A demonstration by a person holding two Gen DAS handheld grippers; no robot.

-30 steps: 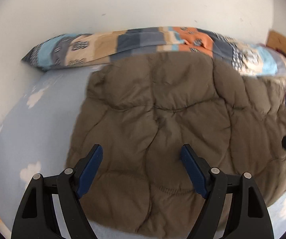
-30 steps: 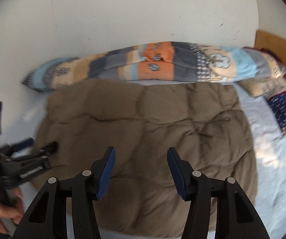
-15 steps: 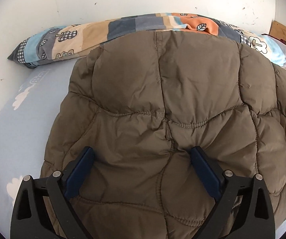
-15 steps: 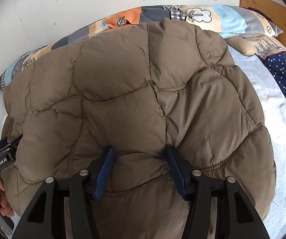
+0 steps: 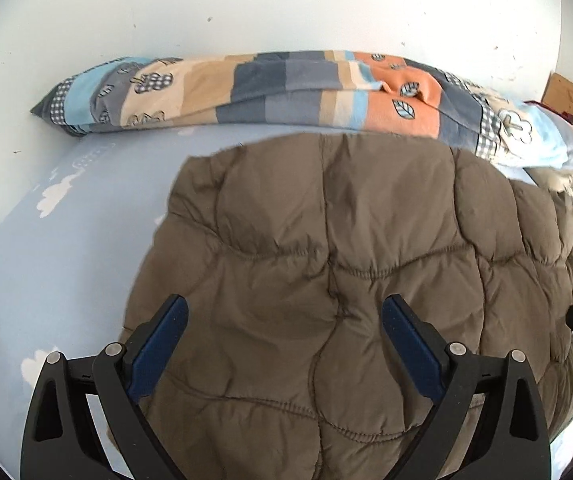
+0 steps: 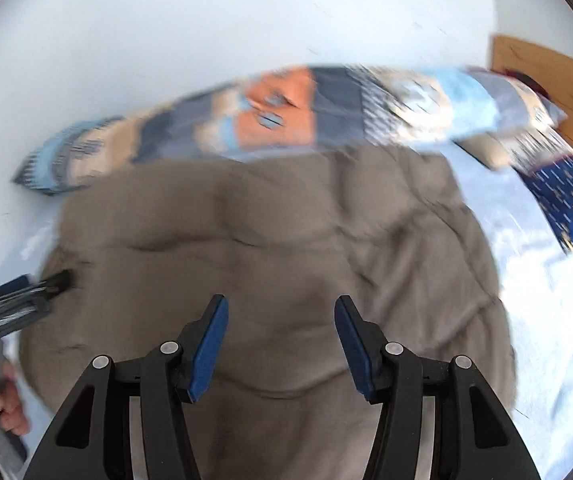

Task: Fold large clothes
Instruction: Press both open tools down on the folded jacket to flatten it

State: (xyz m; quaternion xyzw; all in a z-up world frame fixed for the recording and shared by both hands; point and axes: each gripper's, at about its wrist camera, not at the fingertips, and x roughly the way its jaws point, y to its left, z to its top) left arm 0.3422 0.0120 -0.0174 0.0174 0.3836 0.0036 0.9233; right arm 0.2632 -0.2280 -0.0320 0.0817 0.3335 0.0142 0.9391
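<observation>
Left gripper (image 5: 284, 322) hangs over the brown quilted jacket (image 5: 346, 280), jaws spread wide with nothing between them, a stance that to my eye is for pressing or smoothing, not pinching. Right gripper (image 6: 282, 324) is the same: fingers parted, empty, above the padding. Its view is smeared, so whether the pads actually touch the cloth I can't say. The jacket lies spread on the pale blue cloud-print sheet (image 5: 58, 248), filling the centre and running to 3 o'clock in the left view. A patchwork duvet (image 5: 286, 88) is rolled along the wall at 12 o'clock, likely pushed back to leave folding room. A navy starred pillow (image 6: 566, 196) sits at 2 o'clock in the right view.
</observation>
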